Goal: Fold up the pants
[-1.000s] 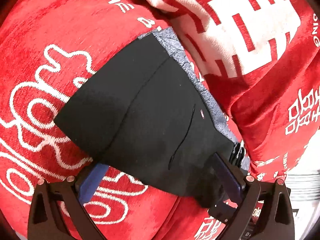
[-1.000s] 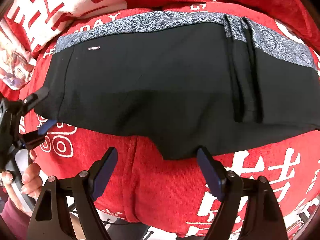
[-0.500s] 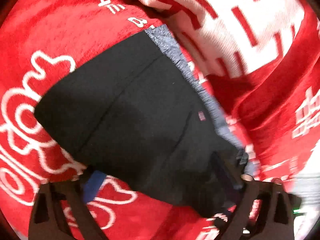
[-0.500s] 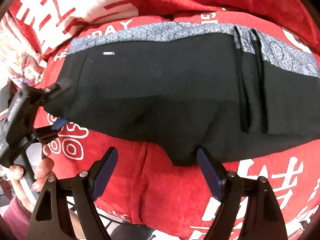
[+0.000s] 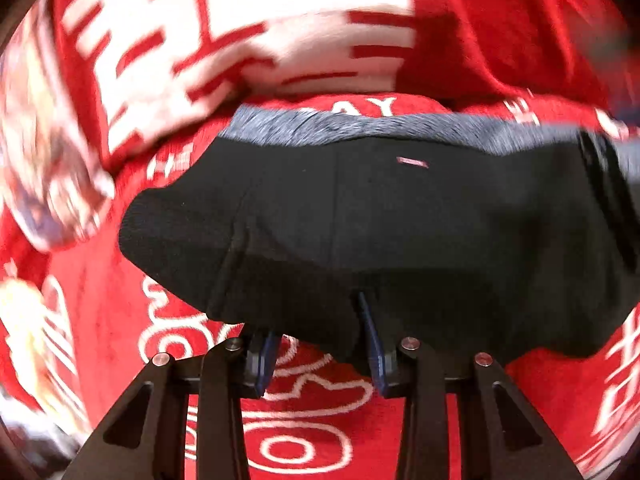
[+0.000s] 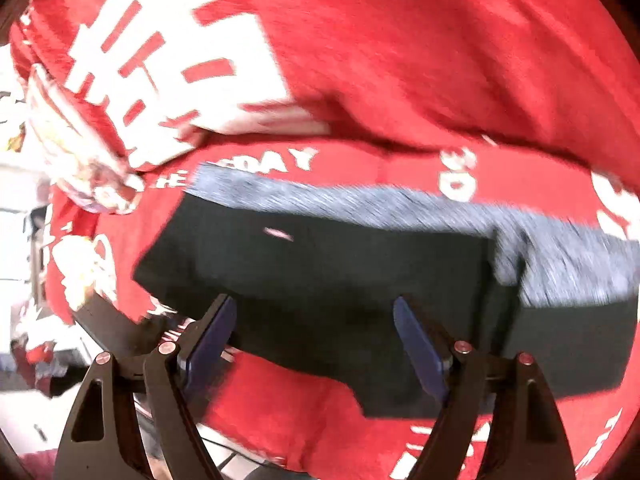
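Observation:
Black shorts (image 5: 400, 220) with a grey patterned waistband (image 5: 360, 128) lie spread on a red blanket. In the left wrist view my left gripper (image 5: 316, 320) has narrowed its fingers onto the near hem at the left leg, with black cloth bunched between the blue pads. In the right wrist view the shorts (image 6: 340, 272) lie across the middle, waistband (image 6: 400, 204) at the far side. My right gripper (image 6: 316, 320) is open wide, its blue pads over the near hem, holding nothing. Both views are motion blurred.
The red blanket (image 5: 120, 340) with white lettering covers the surface. A red and white cushion (image 5: 240, 32) lies behind the shorts. A crinkled plastic packet (image 6: 80, 160) sits at the far left. The surface's near edge (image 6: 280, 452) shows below the right gripper.
My left gripper swung round from the leg's side to its near hem and closed in on the cloth. My right gripper moved forward over the hem, still open.

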A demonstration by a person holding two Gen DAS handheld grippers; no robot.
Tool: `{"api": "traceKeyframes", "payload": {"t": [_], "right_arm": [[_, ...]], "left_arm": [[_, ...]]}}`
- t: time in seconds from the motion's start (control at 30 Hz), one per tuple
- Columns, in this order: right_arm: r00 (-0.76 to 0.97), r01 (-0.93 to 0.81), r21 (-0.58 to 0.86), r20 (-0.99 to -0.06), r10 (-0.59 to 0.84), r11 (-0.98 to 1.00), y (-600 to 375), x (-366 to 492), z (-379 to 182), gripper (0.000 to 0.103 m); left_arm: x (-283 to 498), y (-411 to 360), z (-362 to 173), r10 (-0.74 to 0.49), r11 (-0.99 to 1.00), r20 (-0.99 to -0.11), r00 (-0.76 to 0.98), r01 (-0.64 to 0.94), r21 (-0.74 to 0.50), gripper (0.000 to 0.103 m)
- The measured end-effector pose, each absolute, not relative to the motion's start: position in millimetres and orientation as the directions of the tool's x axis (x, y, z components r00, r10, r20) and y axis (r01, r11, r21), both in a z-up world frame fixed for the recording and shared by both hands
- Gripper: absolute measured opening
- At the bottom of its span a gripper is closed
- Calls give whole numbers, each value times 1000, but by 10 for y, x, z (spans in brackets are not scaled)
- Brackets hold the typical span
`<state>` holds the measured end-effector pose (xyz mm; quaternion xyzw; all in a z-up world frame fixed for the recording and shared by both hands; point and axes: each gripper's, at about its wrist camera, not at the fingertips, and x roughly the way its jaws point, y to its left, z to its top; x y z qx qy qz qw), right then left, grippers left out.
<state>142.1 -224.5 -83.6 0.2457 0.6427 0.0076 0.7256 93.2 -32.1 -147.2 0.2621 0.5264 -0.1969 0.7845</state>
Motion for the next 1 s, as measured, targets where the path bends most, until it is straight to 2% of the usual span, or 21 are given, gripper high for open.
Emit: {"api": "traceKeyframes", "payload": {"t": [0.17, 0.37, 0.6, 0.63, 0.67, 0.87, 1.0], "right_arm": [[0, 197, 435, -896, 443, 879, -1749, 2063, -928, 84], [-194, -92, 373, -916, 351, 923, -738, 2493, -1104, 84], [-354, -196, 304, -909, 221, 933, -214, 2693, -1536, 83], [-375, -182, 312, -899, 227, 932, -225, 2695, -1600, 66], [-382, -171, 326, -892, 243, 930, -249, 2683, -1627, 26], [-249, -59, 430, -880, 404, 901, -705, 2524, -1384, 22], [-97, 57, 559, -822, 561, 828, -1272, 2304, -1044, 22]], "left_arm": [[810, -448, -1489, -2, 681, -886, 464, 649, 338, 39], [756, -508, -1509, 2, 634, -862, 506, 666, 393, 39], [708, -494, -1496, -9, 619, -850, 526, 671, 409, 39], [715, -495, -1495, -9, 620, -851, 525, 670, 407, 39], [719, -497, -1489, -8, 622, -853, 522, 670, 404, 39], [650, -561, -1273, -54, 624, -845, 532, 679, 387, 39], [494, -743, -957, -126, 604, -806, 579, 689, 401, 39]]}}
